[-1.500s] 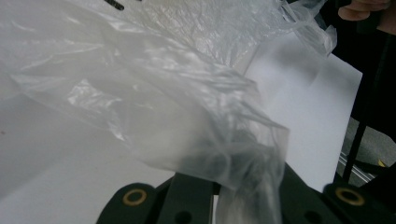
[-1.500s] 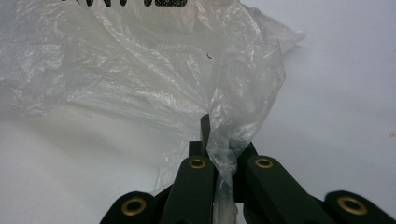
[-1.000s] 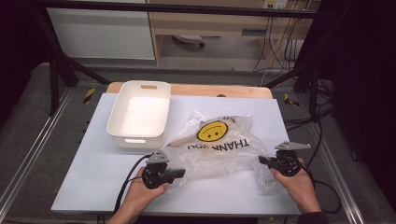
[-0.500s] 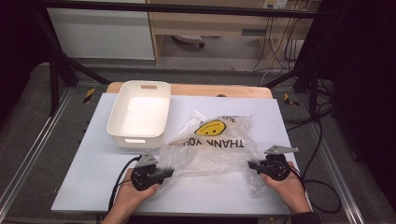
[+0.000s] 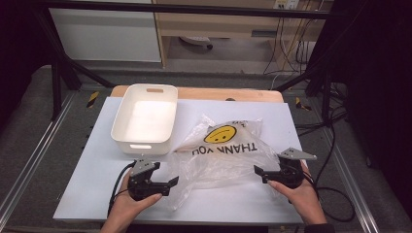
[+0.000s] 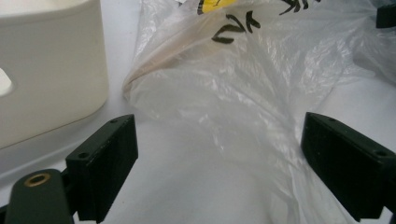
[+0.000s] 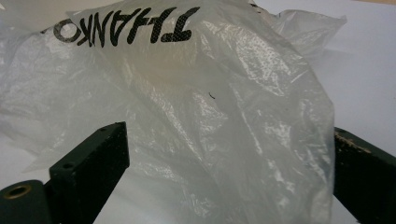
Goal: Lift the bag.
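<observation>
1. a clear plastic bag [image 5: 221, 155] with a yellow smiley face and black lettering lies crumpled on the white table [image 5: 77, 194], a little toward 4 o'clock of the table's middle.
2. a white tub [image 5: 145, 119] stands at 10 o'clock from the bag, just beside it; in the left gripper view the tub [image 6: 46, 70] sits at 9 o'clock with the bag [image 6: 233, 93] close against its corner.
3. the left hand-held gripper [image 5: 171, 183] is at 7 o'clock of the bag, held in the person's left hand [image 5: 127, 206] and pointing toward 3 o'clock. its jaws have just been opening and now stand wide apart; in the left gripper view loose film lies between them, and it reaches the right-hand jaw without being pinched.
4. the right hand-held gripper [image 5: 258, 171] is at 4 o'clock of the bag, held in the right hand [image 5: 301, 194] and pointing toward 9 o'clock. its jaws have also just been opening and stand wide apart; in the right gripper view the bag [image 7: 196, 121] bulges up between them and drapes over the right-hand jaw, unclamped.
5. the two hand-held grippers face each other across the near part of the bag, well apart.
</observation>
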Available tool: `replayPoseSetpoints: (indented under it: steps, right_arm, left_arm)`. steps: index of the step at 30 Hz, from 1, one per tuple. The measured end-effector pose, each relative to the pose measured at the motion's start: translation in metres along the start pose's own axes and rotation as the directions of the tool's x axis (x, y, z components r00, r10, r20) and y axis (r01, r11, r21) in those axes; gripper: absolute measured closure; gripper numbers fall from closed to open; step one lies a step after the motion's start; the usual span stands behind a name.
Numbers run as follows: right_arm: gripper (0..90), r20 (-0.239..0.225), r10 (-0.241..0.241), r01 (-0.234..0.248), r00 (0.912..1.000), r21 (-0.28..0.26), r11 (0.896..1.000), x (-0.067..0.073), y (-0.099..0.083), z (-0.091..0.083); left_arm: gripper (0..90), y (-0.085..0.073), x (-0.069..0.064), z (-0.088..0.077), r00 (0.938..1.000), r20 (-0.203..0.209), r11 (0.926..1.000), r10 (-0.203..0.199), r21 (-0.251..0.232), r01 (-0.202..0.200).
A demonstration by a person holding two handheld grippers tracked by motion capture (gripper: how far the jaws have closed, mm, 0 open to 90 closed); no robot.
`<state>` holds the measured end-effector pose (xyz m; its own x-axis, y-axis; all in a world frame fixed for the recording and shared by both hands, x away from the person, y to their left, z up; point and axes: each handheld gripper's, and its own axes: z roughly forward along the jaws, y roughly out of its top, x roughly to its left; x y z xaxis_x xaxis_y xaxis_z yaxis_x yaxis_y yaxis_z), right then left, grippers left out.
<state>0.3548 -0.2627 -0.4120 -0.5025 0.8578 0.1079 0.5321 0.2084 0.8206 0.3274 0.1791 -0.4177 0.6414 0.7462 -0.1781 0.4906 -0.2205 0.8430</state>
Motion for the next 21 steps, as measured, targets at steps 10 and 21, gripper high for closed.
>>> replayPoseSetpoints:
  steps: [10,21]
  right_arm:
    - [4.0,0.013,0.003,-0.003,0.9999,-0.064,0.998,-0.007,0.009,-0.013]
    - [4.5,0.097,0.04,-0.03,0.9945,-0.094,0.995,-0.023,0.009,-0.023]
  left_arm:
    - [8.9,0.002,0.009,-0.016,0.9998,-0.016,0.9993,-0.009,-0.037,0.008]
    - [8.9,0.0,0.039,-0.047,0.9946,-0.103,0.995,-0.006,-0.1,-0.005]
